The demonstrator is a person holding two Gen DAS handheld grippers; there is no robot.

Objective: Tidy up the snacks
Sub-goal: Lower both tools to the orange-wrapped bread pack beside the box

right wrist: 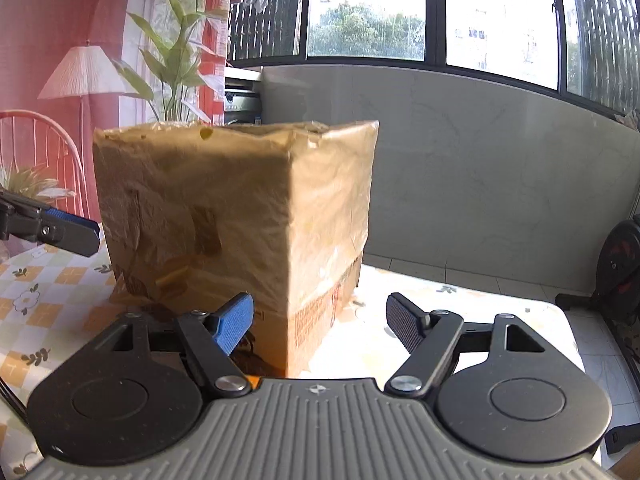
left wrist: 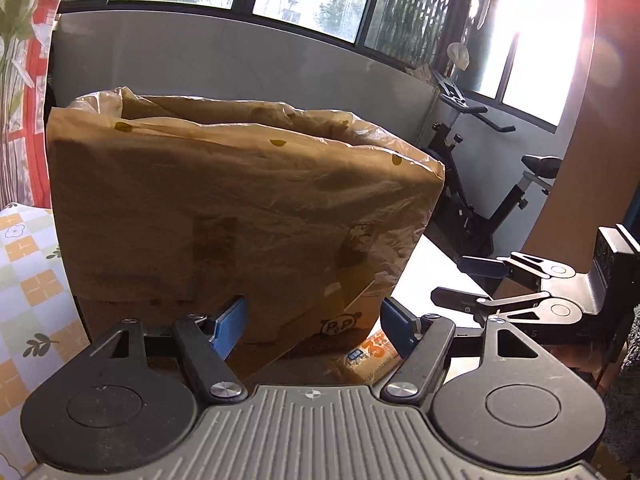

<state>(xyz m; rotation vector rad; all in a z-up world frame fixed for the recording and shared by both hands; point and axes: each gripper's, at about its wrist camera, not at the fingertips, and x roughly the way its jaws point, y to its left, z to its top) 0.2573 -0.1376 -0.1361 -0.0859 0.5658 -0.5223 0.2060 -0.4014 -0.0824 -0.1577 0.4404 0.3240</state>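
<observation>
Cardboard under a thin, crinkled plastic liner: the box (left wrist: 224, 208) stands upright on the checked tablecloth (right wrist: 52, 292), just ahead of both our grippers. We judge its walls stiff enough to brace, though the liner looks slippery and easily torn. The orange snack packet (left wrist: 368, 360) lying at its base looks light and soft; we would pinch it across its short side. Our left gripper (left wrist: 312, 322) tilts downward above that packet, jaws apart, nothing between them. Our right gripper (right wrist: 320, 322) faces the box corner, likewise gaping and empty.
</observation>
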